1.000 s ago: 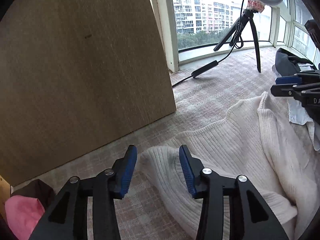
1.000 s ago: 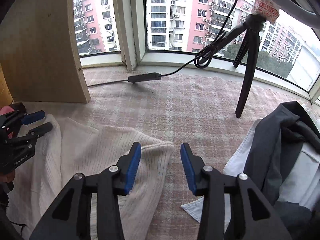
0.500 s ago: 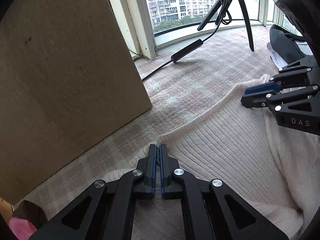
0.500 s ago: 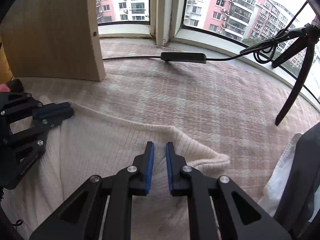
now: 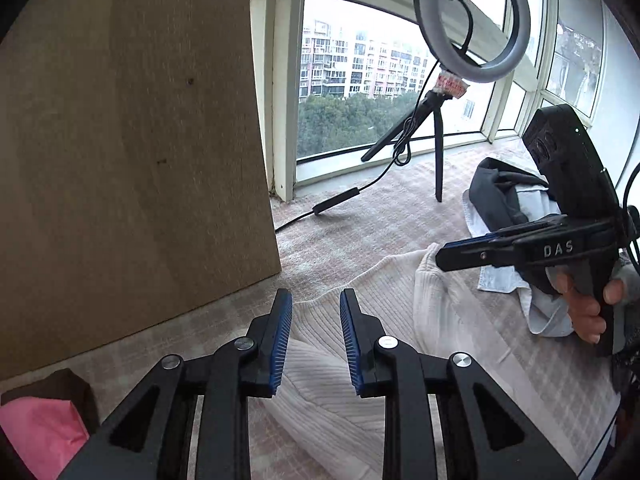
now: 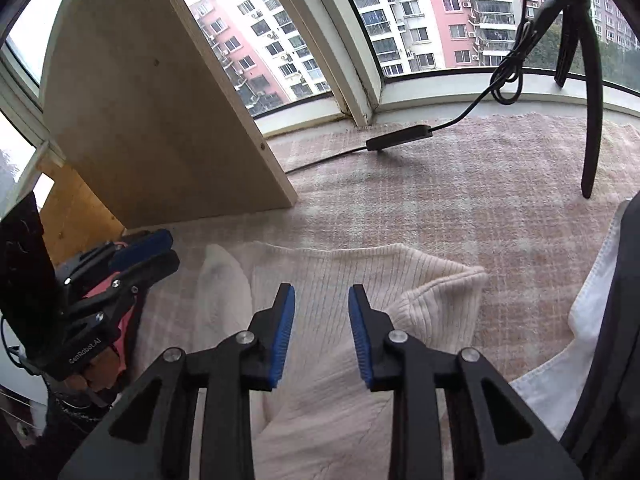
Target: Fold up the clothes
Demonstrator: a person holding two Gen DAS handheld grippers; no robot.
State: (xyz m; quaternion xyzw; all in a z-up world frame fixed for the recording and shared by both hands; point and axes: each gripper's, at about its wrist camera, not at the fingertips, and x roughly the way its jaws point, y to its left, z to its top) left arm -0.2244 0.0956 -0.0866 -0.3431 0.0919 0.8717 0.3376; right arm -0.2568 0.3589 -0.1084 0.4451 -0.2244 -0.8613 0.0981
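The cream ribbed sweater [image 6: 352, 276] lies on the checked blanket [image 6: 460, 200] with one edge doubled over — seemingly part-folded, not yet compact — while the left gripper [image 5: 316, 340] and right gripper [image 6: 322, 336] hover above it, both spread and empty.

Ring light [image 5: 474, 20] on a black tripod [image 5: 424, 136] beside the bay window [image 6: 420, 24]
Its cable's inline switch [image 6: 398, 138] lies on the checked pink mat [image 6: 460, 208]; a wooden panel [image 5: 132, 152] stands left (apartment blocks [image 6: 440, 8] beyond)
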